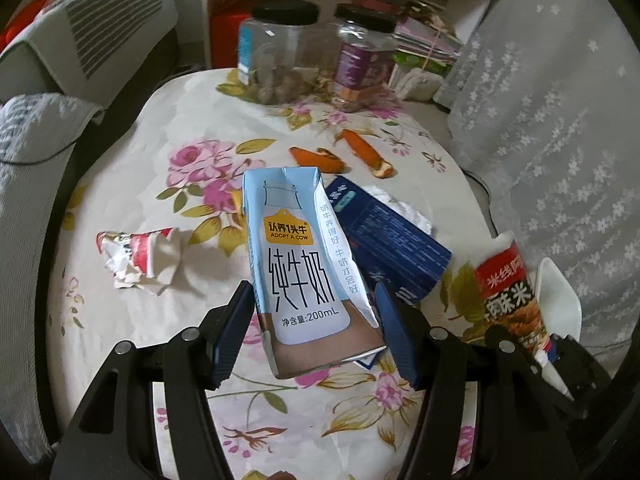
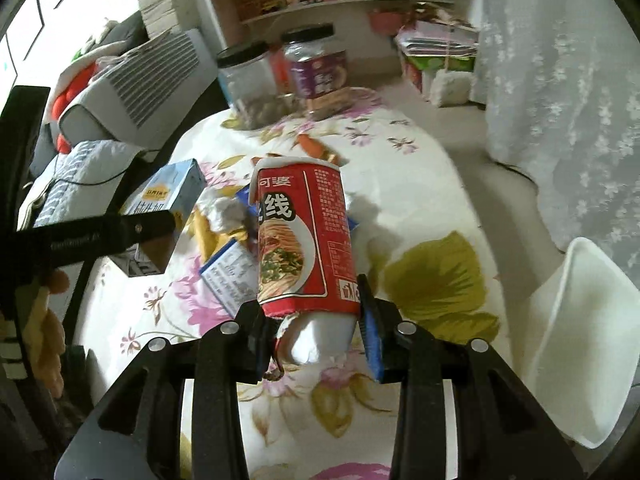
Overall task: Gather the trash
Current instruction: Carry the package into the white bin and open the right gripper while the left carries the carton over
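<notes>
Milk carton clamped low on its side walls by the left hand-held gripper, lifted off the floral surface. Red noodle cup, just right of the carton, pinched near its base in the right hand-held gripper. Both probably empty, light, thin-walled, easily crushed; best gripped gently across stiff edges.
</notes>
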The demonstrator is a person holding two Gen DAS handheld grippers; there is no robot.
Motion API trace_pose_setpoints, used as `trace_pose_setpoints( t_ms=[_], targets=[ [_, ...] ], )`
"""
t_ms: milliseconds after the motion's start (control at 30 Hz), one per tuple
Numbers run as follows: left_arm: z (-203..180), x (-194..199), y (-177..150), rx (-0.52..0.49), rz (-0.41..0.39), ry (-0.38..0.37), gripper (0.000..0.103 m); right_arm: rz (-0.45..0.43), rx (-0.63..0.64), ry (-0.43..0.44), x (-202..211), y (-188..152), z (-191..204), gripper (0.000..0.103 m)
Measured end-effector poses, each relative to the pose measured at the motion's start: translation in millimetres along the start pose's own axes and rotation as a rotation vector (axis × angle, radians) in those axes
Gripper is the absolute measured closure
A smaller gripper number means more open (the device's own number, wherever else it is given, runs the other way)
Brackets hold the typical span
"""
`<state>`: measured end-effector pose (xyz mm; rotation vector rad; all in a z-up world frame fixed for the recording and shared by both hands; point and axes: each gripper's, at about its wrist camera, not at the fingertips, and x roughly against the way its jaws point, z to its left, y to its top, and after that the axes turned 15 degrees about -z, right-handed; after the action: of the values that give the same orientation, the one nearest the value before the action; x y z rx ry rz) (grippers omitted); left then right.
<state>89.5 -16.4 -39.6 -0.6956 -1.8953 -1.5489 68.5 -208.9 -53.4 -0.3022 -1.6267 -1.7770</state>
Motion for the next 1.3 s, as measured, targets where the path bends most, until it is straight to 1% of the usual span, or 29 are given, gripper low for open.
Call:
trace_pose_setpoints(
  t_ms=[233, 400, 567, 700, 800, 833, 1033, 1100, 1167, 1233, 1267, 1300],
  targets=[
    [-31.7, -4.8, -5.8, -0.053, 0.002, -0.031, 0.042, -0.028, -0.022, -0.056, 11.2, 1.8, -23.5, 0.068],
    [-57.2, -3.4, -10.3, -0.102, -0.023, -0.056, 0.042, -0.053, -0.050, -0.095, 20.3, 3.6, -42.0, 0.068],
    [-81.3, -2.4, -15.2, -0.152, -0.046, -0.079, 0.042, -0.090, -0.089, -0.152, 33.8, 4.9, -64.8, 0.068],
    [-96.8, -3.9, -18.9, -0.179, -0.048, -0.096, 0.042, -0.120, -0.139, -0.206, 45.6, 5.9, -87.8, 0.068],
    [-107.2, -4.3, -22.4, -0.203, -0.053, -0.105, 0.042, -0.144, -0.178, -0.266, 56.5, 6.3, -108.6, 0.067],
    [-110.1, -4.5, -23.9, -0.211, -0.052, -0.108, 0.042, -0.151, -0.188, -0.300, 61.2, 6.3, -118.2, 0.067],
    [-128.9, -6.4, -30.4, -0.237, -0.040, -0.130, 0.042, -0.168, -0.256, -0.407, 78.8, 3.3, -160.9, 0.067],
    [-136.8, -5.8, -32.1, -0.247, -0.039, -0.139, 0.042, -0.170, -0.259, -0.442, 83.5, 1.9, -169.3, 0.066],
    [-145.8, -4.5, -34.2, -0.258, -0.038, -0.150, 0.042, -0.172, -0.264, -0.491, 90.2, 0.1, -182.2, 0.065],
    [-156.4, -1.9, -37.4, -0.272, -0.038, -0.168, 0.042, -0.168, -0.283, -0.541, 97.8, -3.4, -195.1, 0.059],
    [-163.6, -0.5, -39.1, -0.281, -0.038, -0.179, 0.042, -0.165, -0.294, -0.565, 101.8, -5.1, -201.5, 0.057],
    [-170.6, 0.7, -40.9, -0.289, -0.036, -0.191, 0.042, -0.164, -0.309, -0.584, 106.0, -7.3, -208.5, 0.050]
  ],
)
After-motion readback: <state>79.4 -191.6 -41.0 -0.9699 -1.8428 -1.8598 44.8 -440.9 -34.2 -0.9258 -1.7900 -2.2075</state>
